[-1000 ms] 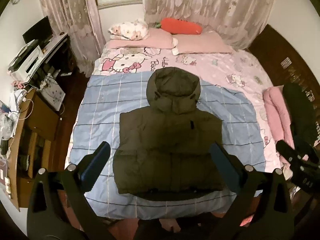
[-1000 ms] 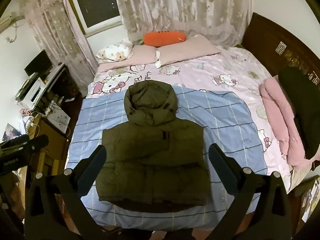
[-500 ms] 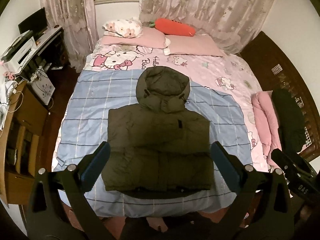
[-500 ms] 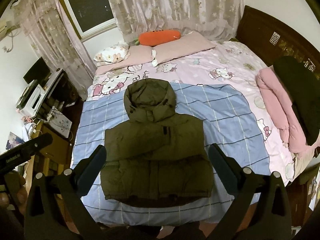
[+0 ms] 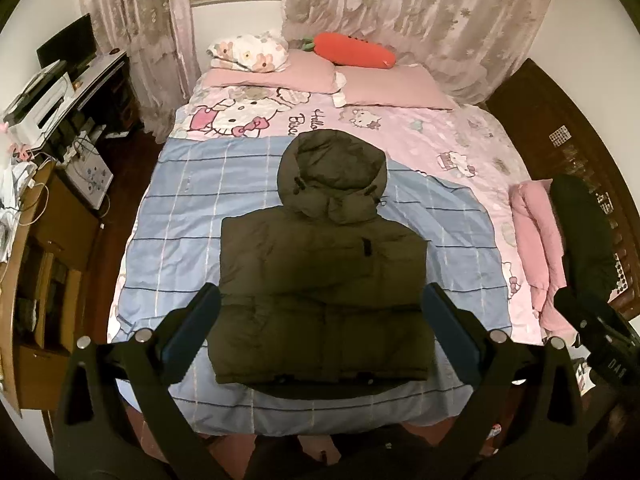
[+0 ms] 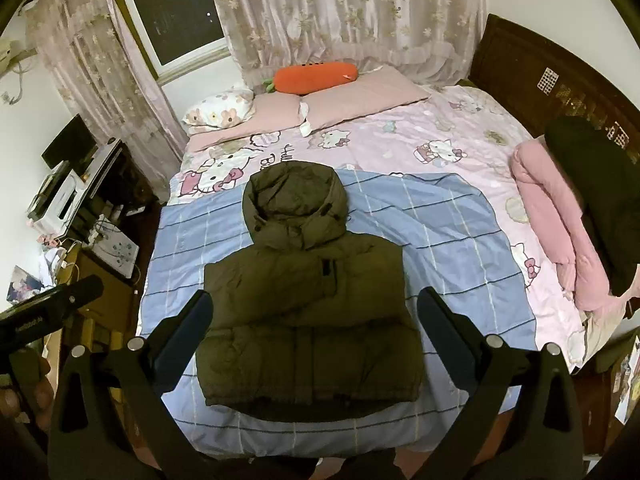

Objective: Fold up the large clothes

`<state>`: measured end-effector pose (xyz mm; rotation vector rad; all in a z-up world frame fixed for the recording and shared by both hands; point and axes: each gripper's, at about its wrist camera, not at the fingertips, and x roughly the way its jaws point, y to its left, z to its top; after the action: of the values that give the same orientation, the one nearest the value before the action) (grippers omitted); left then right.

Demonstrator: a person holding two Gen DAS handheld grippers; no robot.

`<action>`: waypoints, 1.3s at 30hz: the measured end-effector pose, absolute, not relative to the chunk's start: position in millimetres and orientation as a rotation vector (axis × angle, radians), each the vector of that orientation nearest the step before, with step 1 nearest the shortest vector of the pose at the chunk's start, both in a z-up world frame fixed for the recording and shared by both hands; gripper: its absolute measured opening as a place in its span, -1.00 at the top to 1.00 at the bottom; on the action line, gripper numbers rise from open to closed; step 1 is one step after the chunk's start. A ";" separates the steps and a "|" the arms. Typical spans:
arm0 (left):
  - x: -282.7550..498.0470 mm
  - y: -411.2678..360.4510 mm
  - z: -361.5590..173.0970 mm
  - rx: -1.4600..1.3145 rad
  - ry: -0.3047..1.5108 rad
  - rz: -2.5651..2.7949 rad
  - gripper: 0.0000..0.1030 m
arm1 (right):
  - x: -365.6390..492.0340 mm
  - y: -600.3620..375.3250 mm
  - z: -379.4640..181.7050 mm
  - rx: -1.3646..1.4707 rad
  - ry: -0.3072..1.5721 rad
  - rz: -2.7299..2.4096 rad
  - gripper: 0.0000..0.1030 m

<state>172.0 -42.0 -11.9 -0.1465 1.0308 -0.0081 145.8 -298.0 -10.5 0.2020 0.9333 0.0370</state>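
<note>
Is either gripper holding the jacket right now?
No, both the left gripper and right gripper hang open above the jacket.

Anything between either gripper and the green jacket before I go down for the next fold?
Nothing visible. The left gripper and right gripper are both open above the green jacket, which lies alone on the blue blanket. The pink bundle sits off at the bed's right edge.

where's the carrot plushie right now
In both views the carrot plushie lies at the far head of the bed, on top of the pink pillows, just in front of the curtain and right of the floral pillow.
</note>
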 end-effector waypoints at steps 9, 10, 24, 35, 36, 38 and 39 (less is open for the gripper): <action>203.3 -28.0 -34.8 -0.131 1.071 0.017 -0.96 | 180.3 -289.6 -19.2 0.157 0.955 0.043 -0.97; 208.3 -27.0 -37.4 -0.126 1.076 0.017 -0.96 | 185.9 -288.5 -19.7 0.148 0.957 0.047 -0.97; 331.0 -23.6 -61.1 0.060 1.118 -0.040 -0.96 | 304.9 -268.8 -34.1 -0.022 0.977 0.152 -0.97; 478.0 -10.9 -131.6 0.050 1.248 -0.032 -0.96 | 451.4 -273.2 -103.2 -0.011 1.135 0.240 -0.97; 491.5 -10.6 -140.0 0.055 1.255 -0.027 -0.96 | 470.6 -272.6 -116.2 -0.014 1.146 0.258 -0.97; 519.1 -9.0 -159.9 0.067 1.274 -0.011 -0.96 | 498.1 -272.4 -137.8 -0.007 1.172 0.275 -0.97; 533.6 -7.7 -171.9 0.071 1.288 -0.006 -0.96 | 509.2 -273.2 -146.8 -0.007 1.187 0.275 -0.97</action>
<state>533.6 -7.7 -171.9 0.0707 1.2881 -0.0064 509.2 -273.2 -146.8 -0.0066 1.1867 0.2746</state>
